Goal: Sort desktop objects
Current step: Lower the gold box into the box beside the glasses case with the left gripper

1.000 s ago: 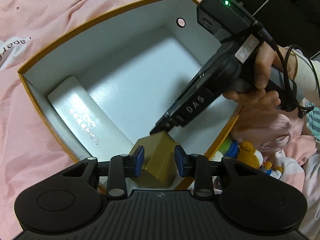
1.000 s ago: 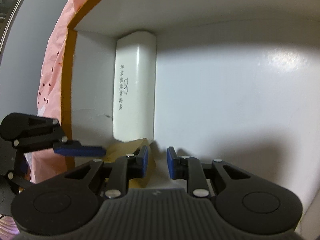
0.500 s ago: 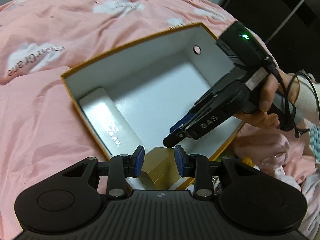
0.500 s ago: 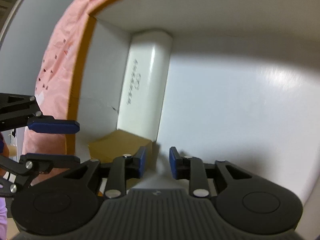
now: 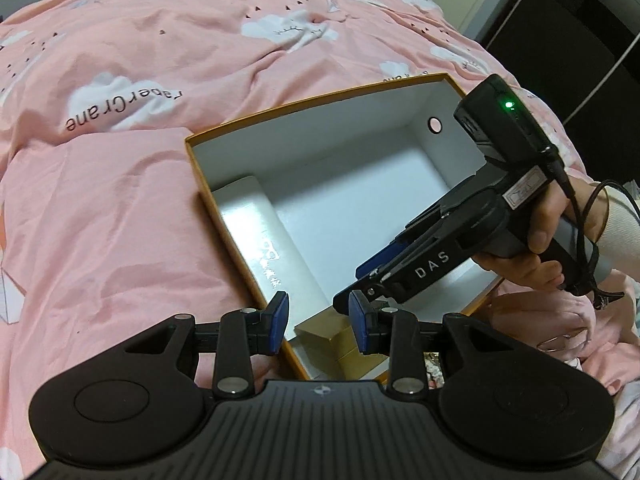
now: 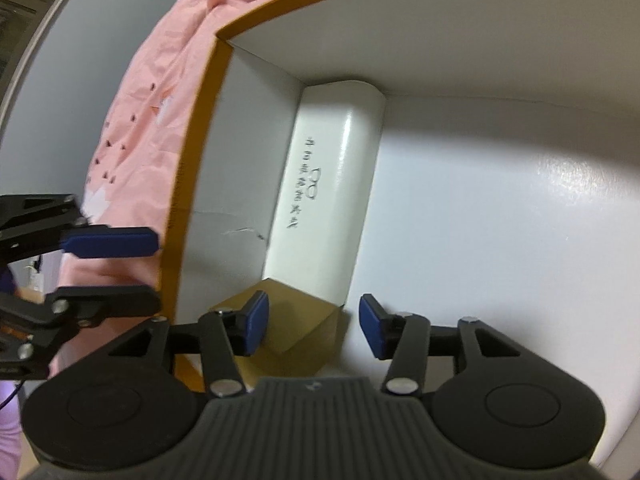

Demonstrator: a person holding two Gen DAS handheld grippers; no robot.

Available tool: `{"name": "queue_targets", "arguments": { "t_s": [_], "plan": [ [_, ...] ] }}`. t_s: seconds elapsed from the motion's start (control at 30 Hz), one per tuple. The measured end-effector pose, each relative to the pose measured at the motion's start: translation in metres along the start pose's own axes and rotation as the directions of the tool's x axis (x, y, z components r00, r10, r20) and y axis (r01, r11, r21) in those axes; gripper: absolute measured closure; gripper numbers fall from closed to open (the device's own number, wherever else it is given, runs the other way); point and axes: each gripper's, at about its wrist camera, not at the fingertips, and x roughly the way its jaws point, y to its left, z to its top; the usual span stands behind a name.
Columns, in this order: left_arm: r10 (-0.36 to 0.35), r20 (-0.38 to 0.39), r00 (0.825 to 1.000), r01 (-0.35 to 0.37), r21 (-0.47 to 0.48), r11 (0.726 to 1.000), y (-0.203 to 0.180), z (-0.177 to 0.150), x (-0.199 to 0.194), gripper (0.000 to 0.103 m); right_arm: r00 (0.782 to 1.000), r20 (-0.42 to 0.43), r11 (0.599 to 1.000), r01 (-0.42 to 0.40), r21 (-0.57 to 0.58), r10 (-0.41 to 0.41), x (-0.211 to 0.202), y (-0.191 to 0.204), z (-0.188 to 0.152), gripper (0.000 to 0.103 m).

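An orange-rimmed carton [image 5: 312,98] with a white inside lies open on the bed. A white glasses case [image 5: 256,232] rests along its left wall, and a small gold box [image 5: 324,334] sits in the near corner beside it. My left gripper [image 5: 318,324] hovers open above that corner, its pads clear of the gold box. My right gripper [image 5: 360,282], held by a hand [image 5: 548,232], reaches down into the carton. In the right wrist view its jaws [image 6: 312,326] are opening over the gold box [image 6: 300,320] without pressing it. The case [image 6: 332,200] lies beyond, and the left gripper [image 6: 120,270] is outside the rim [image 6: 192,184].
A pink cloud-print bedspread [image 5: 140,200] surrounds the carton. Crumpled pink cloth [image 5: 560,328] lies at its right side. A round hole [image 5: 434,123] pierces the carton's far wall. Dark furniture [image 5: 580,40] stands at the top right. Most of the carton floor [image 6: 500,220] is bare.
My left gripper has risen and drawn back from the carton, so more bedspread shows. The right gripper's jaws have spread apart. The gold box stays in the corner.
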Motion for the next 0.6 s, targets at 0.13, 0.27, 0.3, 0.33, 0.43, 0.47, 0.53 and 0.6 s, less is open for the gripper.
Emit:
{"name": "queue_targets", "arguments": {
  "t_s": [0.13, 0.27, 0.3, 0.33, 0.43, 0.47, 0.53, 0.6],
  "plan": [
    [0.013, 0.004, 1.000, -0.013, -0.013, 1.000, 0.003, -0.006, -0.002, 0.066, 1.000, -0.015, 1.000, 0.014, 0.026, -0.013, 0.008, -0.007, 0.003, 0.048],
    [0.015, 0.011, 1.000, -0.014, -0.032, 0.999, 0.007, -0.009, -0.004, 0.066, 0.999, -0.040, 0.999, 0.030, 0.025, -0.029, 0.015, -0.009, 0.009, 0.048],
    [0.015, 0.013, 1.000, -0.014, -0.034, 0.999, 0.007, -0.010, -0.004, 0.066, 0.998, -0.051, 0.999, 0.035, 0.019, -0.034, 0.017, -0.008, 0.011, 0.048],
    [0.015, 0.015, 1.000, -0.015, -0.035, 0.999, 0.007, -0.011, -0.005, 0.066, 0.997, -0.065, 0.999, 0.043, 0.011, -0.042, 0.018, -0.007, 0.013, 0.048],
    [0.020, 0.016, 1.000, -0.019, -0.042, 0.999, 0.009, -0.012, -0.004, 0.066, 0.991, -0.109, 0.997, 0.071, -0.025, -0.073, 0.024, -0.003, 0.019, 0.050],
    [0.020, 0.015, 1.000, -0.019, -0.045, 0.999, 0.010, -0.013, -0.002, 0.066, 0.987, -0.134, 0.996, 0.085, -0.037, -0.089, 0.027, -0.001, 0.020, 0.056],
    [0.022, 0.015, 1.000, -0.021, -0.051, 0.998, 0.011, -0.013, -0.001, 0.066, 0.981, -0.151, 0.991, 0.115, -0.067, -0.124, 0.032, 0.003, 0.022, 0.059],
    [0.022, 0.015, 1.000, -0.021, -0.053, 0.998, 0.012, -0.014, -0.001, 0.066, 0.982, -0.151, 0.992, 0.104, -0.073, -0.114, 0.032, 0.005, 0.023, 0.059]
  ]
}}
